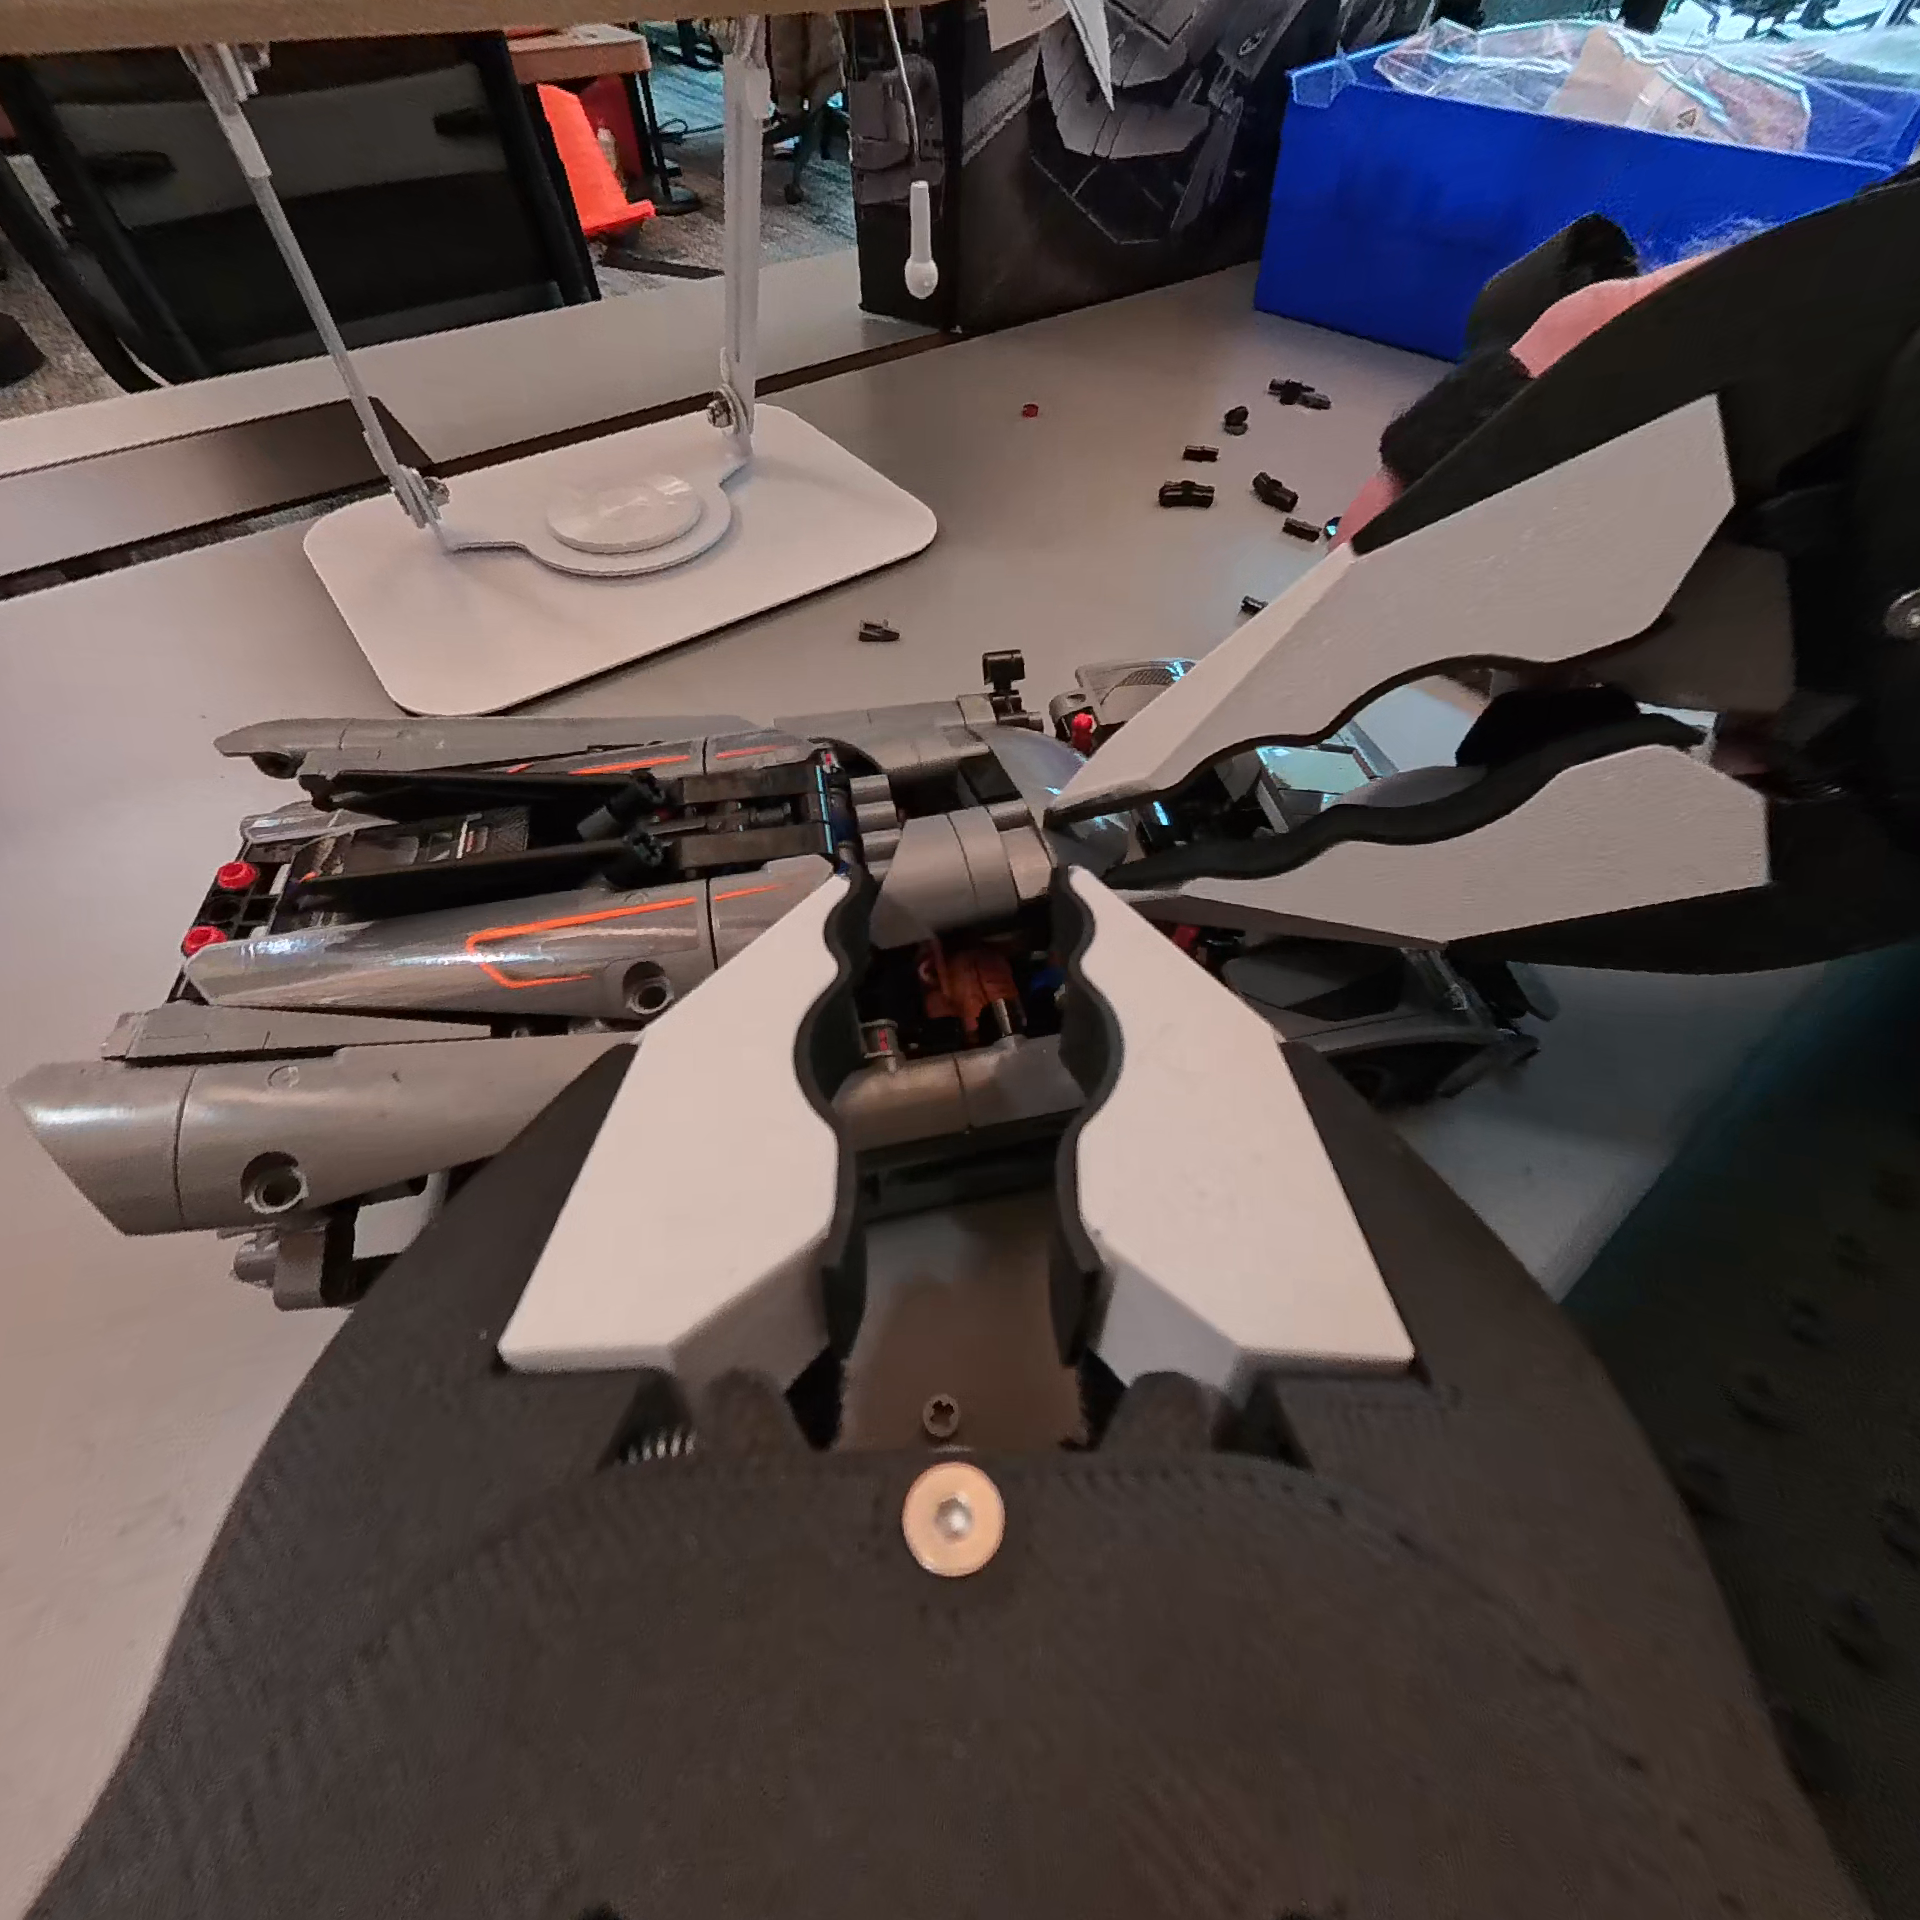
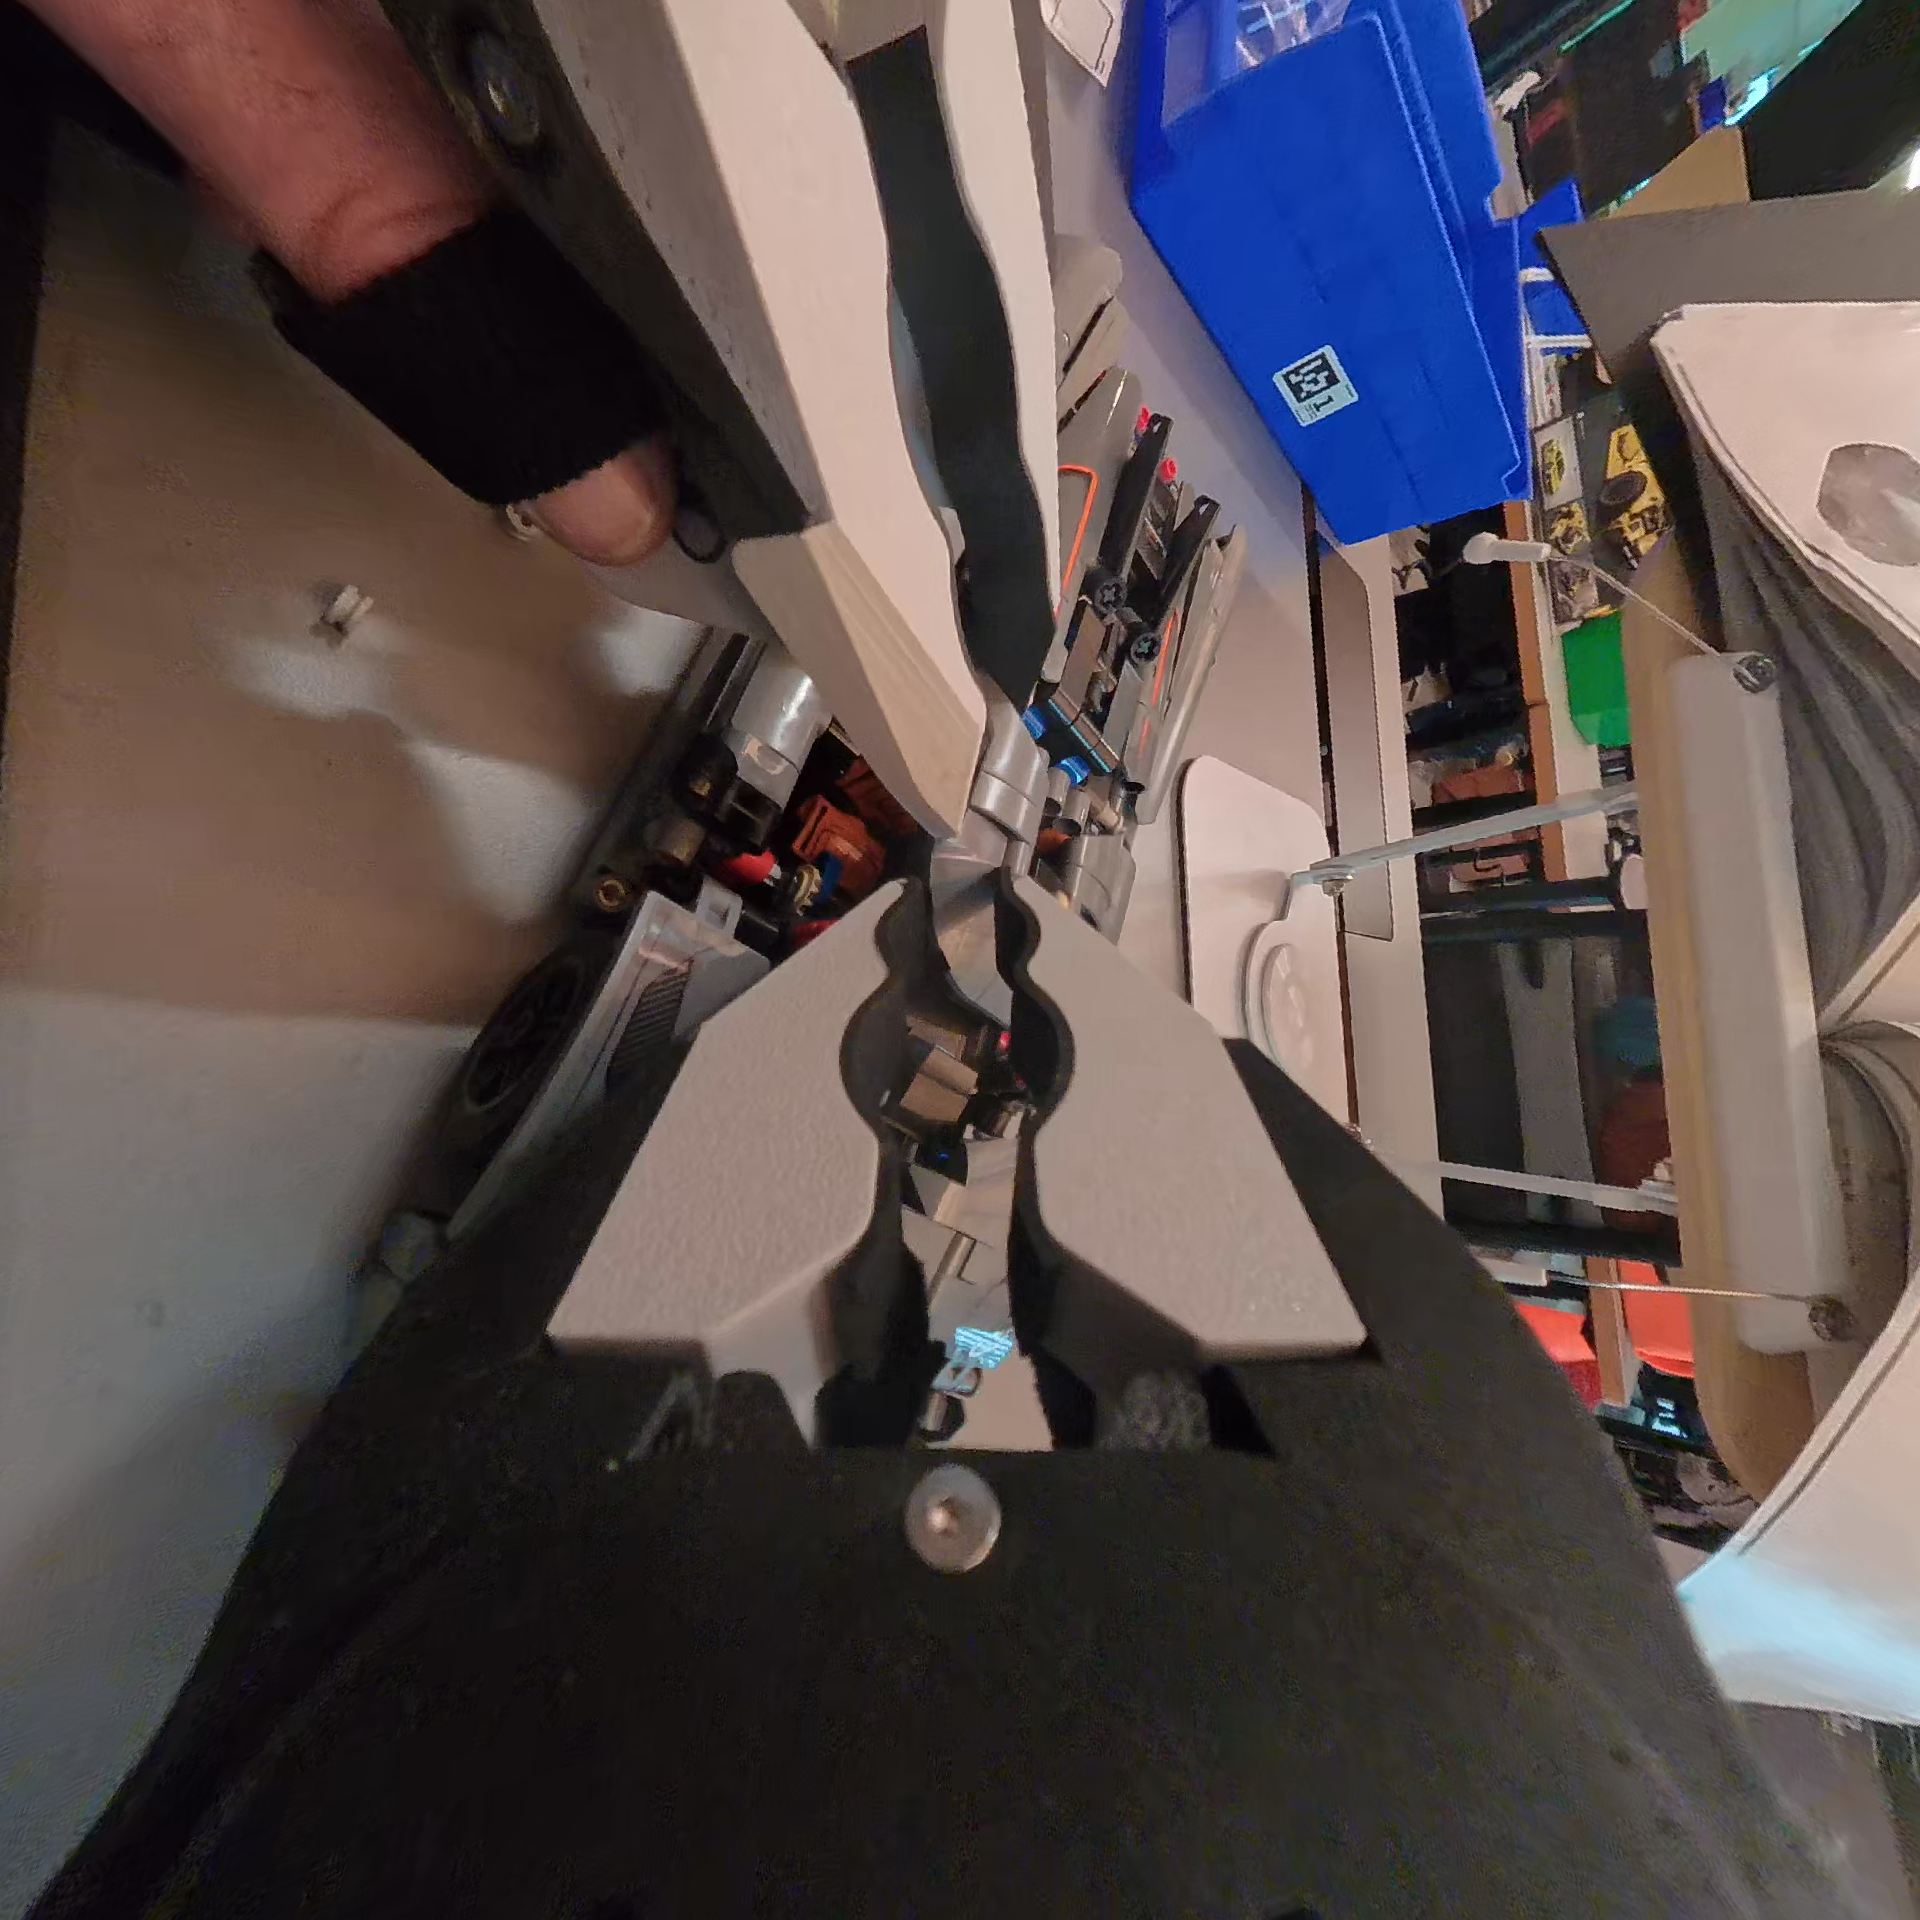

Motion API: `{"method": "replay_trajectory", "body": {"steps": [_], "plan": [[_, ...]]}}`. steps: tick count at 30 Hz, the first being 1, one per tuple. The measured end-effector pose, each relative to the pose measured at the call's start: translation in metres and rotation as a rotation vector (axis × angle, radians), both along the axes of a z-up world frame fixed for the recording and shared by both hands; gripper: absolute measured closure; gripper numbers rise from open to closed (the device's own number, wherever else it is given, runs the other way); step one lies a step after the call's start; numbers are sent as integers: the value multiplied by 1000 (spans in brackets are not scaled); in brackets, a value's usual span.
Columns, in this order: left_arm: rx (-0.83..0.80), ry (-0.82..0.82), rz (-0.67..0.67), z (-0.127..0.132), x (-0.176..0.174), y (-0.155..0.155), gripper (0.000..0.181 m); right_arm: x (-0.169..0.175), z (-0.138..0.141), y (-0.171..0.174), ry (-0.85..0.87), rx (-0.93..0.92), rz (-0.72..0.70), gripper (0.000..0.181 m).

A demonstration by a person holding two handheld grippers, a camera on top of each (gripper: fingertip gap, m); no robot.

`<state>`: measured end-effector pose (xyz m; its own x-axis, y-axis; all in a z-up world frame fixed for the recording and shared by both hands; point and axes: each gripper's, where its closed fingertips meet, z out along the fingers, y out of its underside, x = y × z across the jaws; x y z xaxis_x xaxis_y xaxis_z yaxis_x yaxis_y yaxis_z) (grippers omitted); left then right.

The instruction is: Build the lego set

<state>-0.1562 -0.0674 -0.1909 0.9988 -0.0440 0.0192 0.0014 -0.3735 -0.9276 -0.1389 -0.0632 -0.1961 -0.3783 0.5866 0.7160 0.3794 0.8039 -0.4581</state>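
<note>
Because the model (image 1: 540, 935) was long and lay flat on the counter (image 1: 156, 644), I kept both tongs on its middle section rather than its ends. Left tongs (image 1: 961, 888) sat at 6 o'clock in the left wrist view, jaws narrow, straddling the grey curved hump over the orange seat; pads looked to be touching its flanks, so I judged this a steadying grip, not a lift. Right tongs (image 1: 1081, 831) came in from 3 o'clock, nearly closed, tips on the same grey hump. In the right wrist view the right tongs (image 2: 961, 894) pinched a thin grey panel edge; whether it was truly clamped or only pressed, I could not tell for certain.

Loose black connectors (image 1: 1247, 468) lay at 1 o'clock, well apart from the model. Blue bin (image 1: 1507, 208) beyond them. White stand (image 1: 623, 561) at 11 o'clock, just beside the model.

Judgement: seating a panel, one tool bracing.
</note>
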Motion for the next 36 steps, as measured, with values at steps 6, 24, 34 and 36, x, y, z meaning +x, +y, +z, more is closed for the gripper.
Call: {"method": "replay_trajectory", "body": {"steps": [6, 24, 34, 36], "plan": [[21, -12, 14, 4, -3, -1, 156, -1, 0, -2, -2, -38, 2, 171], [8, -17, 24, 0, -5, -1, 157, 0, 0, 13, -91, -403, -122, 139], [3, -18, 27, -1, -5, 0, 157, -6, -10, 18, -229, -557, -137, 126], [0, -19, 29, -2, -6, 0, 156, -7, -12, 17, -265, -600, -134, 127]]}}
